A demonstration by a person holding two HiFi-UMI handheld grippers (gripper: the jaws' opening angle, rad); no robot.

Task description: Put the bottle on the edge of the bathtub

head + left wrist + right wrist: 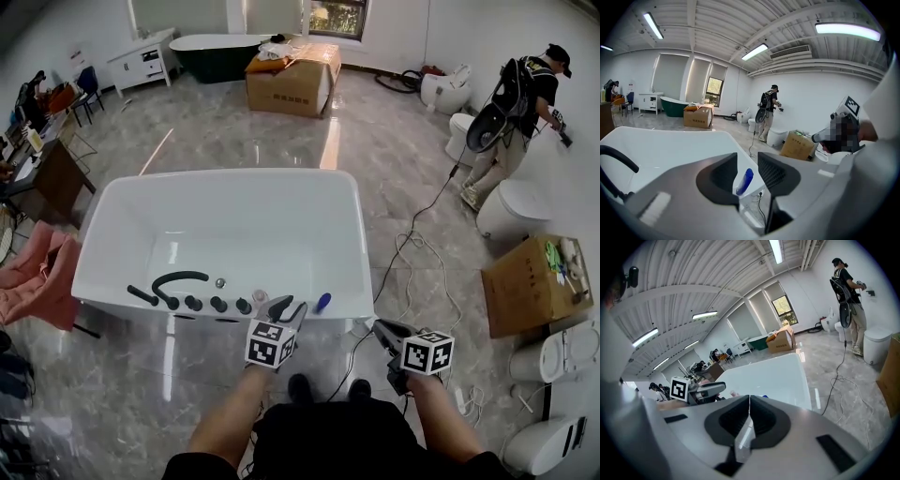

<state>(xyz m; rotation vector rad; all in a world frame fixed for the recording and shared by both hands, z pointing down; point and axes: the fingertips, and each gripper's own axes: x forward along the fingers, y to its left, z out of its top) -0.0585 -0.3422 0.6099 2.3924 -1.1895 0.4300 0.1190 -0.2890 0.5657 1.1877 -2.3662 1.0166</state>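
Nearest, both claws hover just short of the bathtub's [360, 246] near rim: the left claw [289, 307] is spread and empty, the right claw [386, 330] pressed together on nothing. The blue bottle [322, 302] rests on that rim, just right of and beyond the left claw's tips, so the left is the nearer one.

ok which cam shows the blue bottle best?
Head view: the blue bottle shows whole on the bathtub rim. Left gripper view has it larger, but with its base cut off. Right gripper view shows barely a blue speck.
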